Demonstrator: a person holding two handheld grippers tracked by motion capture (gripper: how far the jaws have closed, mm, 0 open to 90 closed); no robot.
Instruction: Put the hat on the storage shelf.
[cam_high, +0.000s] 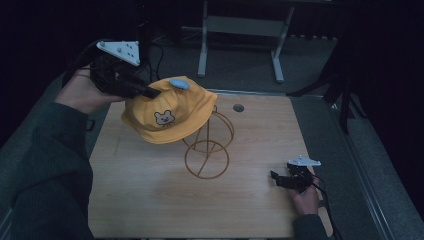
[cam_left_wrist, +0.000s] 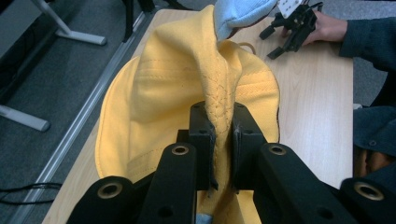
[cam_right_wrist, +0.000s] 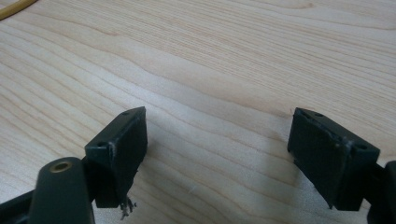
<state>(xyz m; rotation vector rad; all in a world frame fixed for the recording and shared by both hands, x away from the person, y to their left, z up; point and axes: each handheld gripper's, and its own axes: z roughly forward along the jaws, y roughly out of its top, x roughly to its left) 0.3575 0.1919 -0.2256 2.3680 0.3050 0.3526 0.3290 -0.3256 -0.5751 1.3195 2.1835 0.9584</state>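
At the left of the high view, the person's left hand (cam_high: 82, 92) holds the left gripper (cam_high: 150, 92) raised above the table's (cam_high: 150, 200) left rear corner, its jaws pointing rightward and pinching the brim of one yellow hat (cam_high: 162, 110). In the left gripper view the jaws stand nearly together with a stitched fold of the yellow fabric (cam_left_wrist: 219, 100) clamped between the pads, the cloth rising from the pinch and spreading away on both sides. The hat is lifted off the tabletop and sits tilted over the top of one orange wire stand (cam_high: 207, 150); its long axis runs roughly left to right, the crown faces up and toward the far side, and the brim slopes down toward the near left. One small bear face (cam_high: 163, 118) is printed on the near side, and one pale blue ear-like patch (cam_high: 179, 83) sits on top. The wire stand rests on the table at centre, its round base ring lying flat on the wood. One small dark hole (cam_high: 238, 107) marks the table's far edge. At the right, the person's right hand (cam_high: 306, 199) rests the right gripper (cam_high: 276, 179) on the wood near the front right corner, pointing left; in the right gripper view its jaws stand wide apart over bare wood, holding nothing.
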